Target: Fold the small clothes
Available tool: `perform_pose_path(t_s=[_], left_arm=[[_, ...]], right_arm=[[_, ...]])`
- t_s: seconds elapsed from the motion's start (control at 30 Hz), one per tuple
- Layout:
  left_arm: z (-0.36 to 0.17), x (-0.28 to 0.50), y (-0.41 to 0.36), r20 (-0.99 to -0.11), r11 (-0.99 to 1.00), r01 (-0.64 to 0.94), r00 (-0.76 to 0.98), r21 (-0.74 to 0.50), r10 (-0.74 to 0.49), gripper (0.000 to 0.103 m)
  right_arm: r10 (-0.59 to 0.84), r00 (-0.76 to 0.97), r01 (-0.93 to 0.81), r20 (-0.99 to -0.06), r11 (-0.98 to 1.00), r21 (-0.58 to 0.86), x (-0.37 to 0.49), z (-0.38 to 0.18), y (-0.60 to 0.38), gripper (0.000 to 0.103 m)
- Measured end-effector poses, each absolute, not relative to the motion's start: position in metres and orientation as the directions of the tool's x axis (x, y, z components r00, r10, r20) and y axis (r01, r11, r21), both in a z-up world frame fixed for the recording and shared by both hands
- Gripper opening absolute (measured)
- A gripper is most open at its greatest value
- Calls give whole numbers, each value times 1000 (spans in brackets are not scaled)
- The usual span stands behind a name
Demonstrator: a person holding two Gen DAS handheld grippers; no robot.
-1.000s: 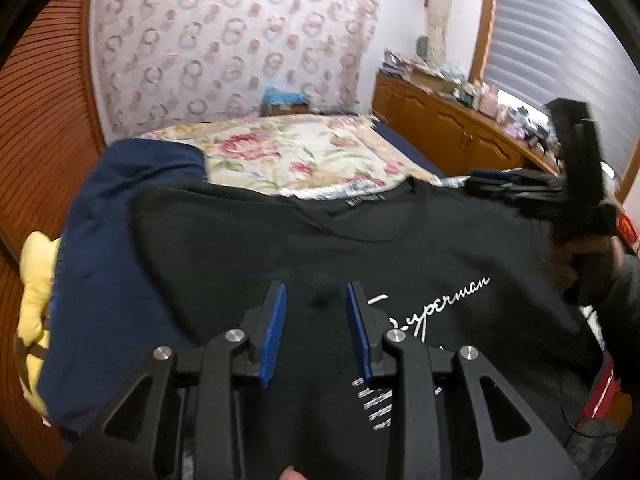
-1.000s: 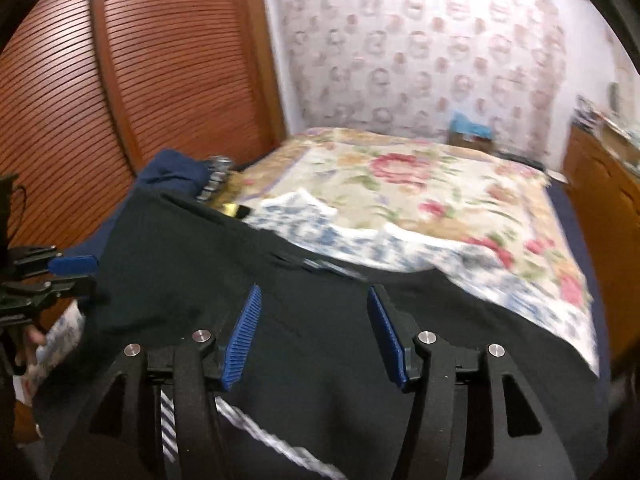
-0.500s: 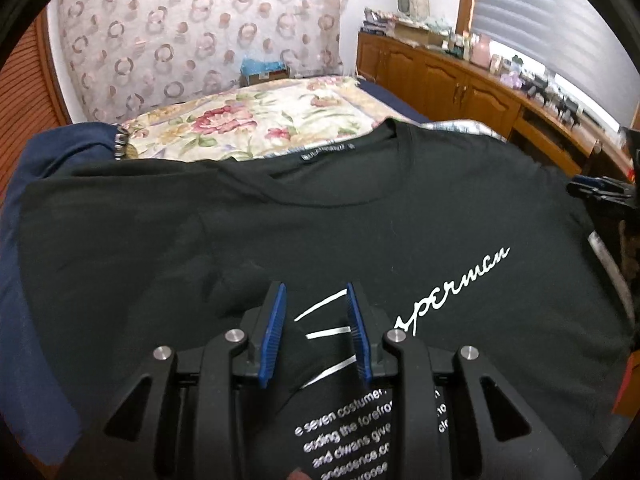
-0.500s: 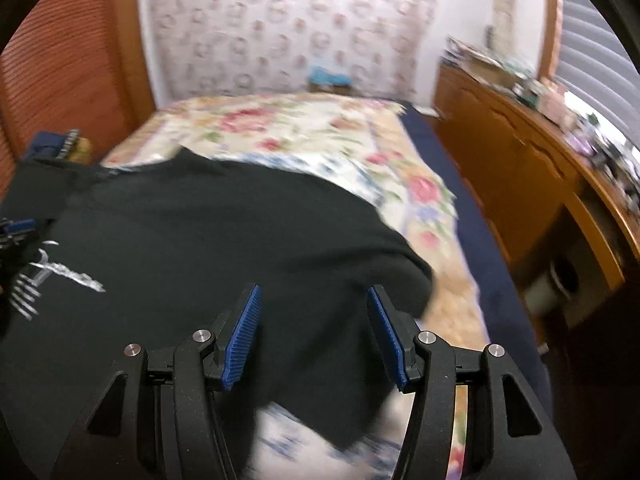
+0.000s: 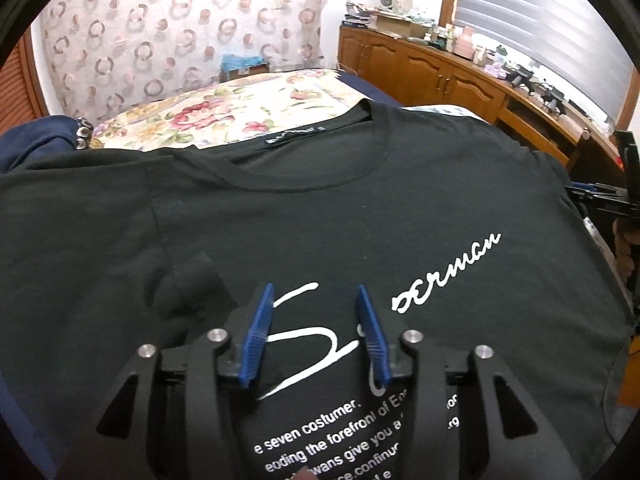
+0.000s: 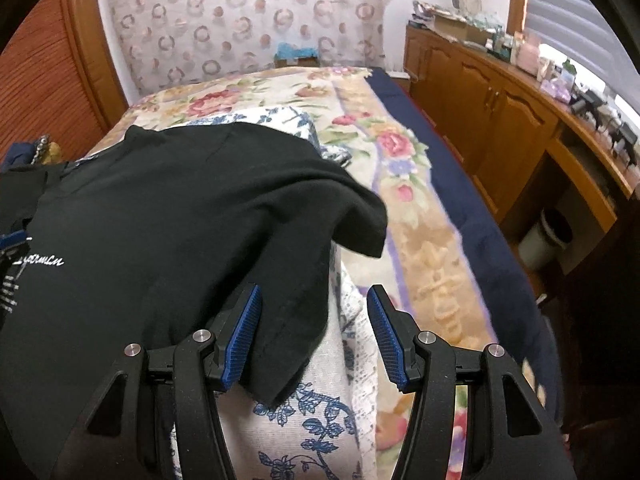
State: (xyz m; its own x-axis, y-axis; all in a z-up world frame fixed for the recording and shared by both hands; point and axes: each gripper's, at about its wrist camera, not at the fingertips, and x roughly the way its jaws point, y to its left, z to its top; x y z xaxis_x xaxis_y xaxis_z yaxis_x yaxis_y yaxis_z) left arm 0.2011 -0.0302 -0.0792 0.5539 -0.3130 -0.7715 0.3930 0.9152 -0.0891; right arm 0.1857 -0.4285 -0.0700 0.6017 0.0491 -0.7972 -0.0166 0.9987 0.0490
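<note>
The left gripper (image 5: 316, 328) hangs low over the chest of a black T-shirt (image 5: 320, 216), tilted steeply down, and its jaws are opening; the blue pads stand either side of the big white "S" of the script print (image 5: 444, 276), with the shirt's flat cloth under the gap and nothing pinched between them. Just below the pads lies a block of small white lettering (image 5: 352, 432). The right gripper (image 6: 314, 336) is at the shirt's side, near the bed's right edge, with its jaws about half apart; the hem corner of the shirt lies in the gap close against the left pad, but the pads do not press on it. Under that corner is a white cloth with blue flowers (image 6: 320, 420), which the shirt partly covers. The T-shirt lies spread face up across the near end of the bed (image 6: 432, 264), collar away from the person, one short sleeve (image 6: 352, 216) lying over the blue-flowered cloth toward the right edge. Beyond the collar the floral bedspread (image 5: 240, 108) runs to the far end, where a patterned curtain (image 5: 180, 32) hangs. A dark blue garment (image 5: 36, 140) sits at the far left edge of the bed beside the shirt's shoulder. Wooden cabinets (image 6: 500, 120) with a cluttered top line the right wall under a window blind (image 5: 540, 24).
</note>
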Motion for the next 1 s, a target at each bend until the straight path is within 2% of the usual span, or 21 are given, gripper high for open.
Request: perform_pose_path(t_s=[0.1,0.23,0.37,0.43,0.5,0.8,1.0], left_arm=[[-79,201,-35,-774,909,409,548,-81,-316,55],[-79,202,-41,-780,901,430,540,-67,-315,65],[-79,202,-45,-782,896,439,536,-63,-318,68],[-79,202,-45,-783,895,442,534,-63,-319,70],[-80,203,-45,-783,894,444,533,-62,-319,71],[-81,203,-52,-789,885,463,523,-55,-323,79],[-81,204,-57,-792,881,470,519,-51,-323,83]], right_arm=[[69,599,-27,-798,997,65,187,-70,-429,56],[85,603,-58,-793,996,62,189,-68,-423,46],[61,617,-68,-785,997,24,187,-68,-419,33],[38,630,-63,-776,998,-3,186,-66,-422,12],[67,634,-87,-771,996,15,186,-64,-422,6],[157,728,-165,-667,985,52,190,-19,-403,2],[275,759,-280,-590,956,85,201,16,-365,2]])
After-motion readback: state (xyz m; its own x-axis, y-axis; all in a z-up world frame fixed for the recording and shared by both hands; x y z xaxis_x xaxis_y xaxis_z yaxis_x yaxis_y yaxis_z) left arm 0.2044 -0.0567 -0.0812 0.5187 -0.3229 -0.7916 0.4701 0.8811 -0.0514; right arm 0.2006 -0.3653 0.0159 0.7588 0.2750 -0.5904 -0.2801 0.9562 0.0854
